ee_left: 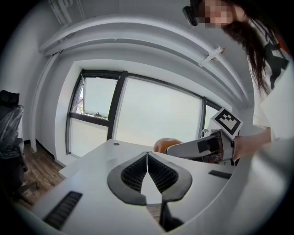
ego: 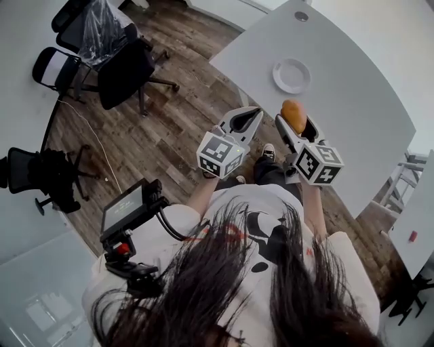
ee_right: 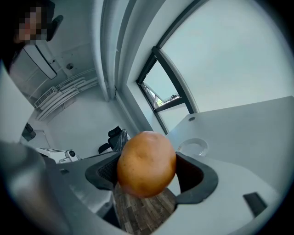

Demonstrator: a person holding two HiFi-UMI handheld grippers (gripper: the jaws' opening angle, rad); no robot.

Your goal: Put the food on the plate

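A round orange-brown piece of food (ee_right: 146, 164) sits between the jaws of my right gripper (ee_right: 149, 172), which is shut on it. In the head view the food (ego: 293, 116) is held above the floor just short of the white table's (ego: 352, 95) near edge. A small white plate (ego: 291, 75) lies empty on the table beyond it, and shows as a plate (ee_right: 192, 147) past the food in the right gripper view. My left gripper (ego: 252, 118) hangs to the left of the right one, jaws closed on nothing. The left gripper view shows its fingertips (ee_left: 147, 156) touching, with the food (ee_left: 166, 145) and right gripper (ee_left: 202, 148) beyond.
Wooden floor (ego: 169, 129) lies under both grippers. Black office chairs (ego: 122, 64) stand at the far left, another chair (ego: 41, 173) nearer left. A round cable port (ego: 301, 15) is set in the table's far end. Large windows (ee_left: 151, 114) stand behind the table.
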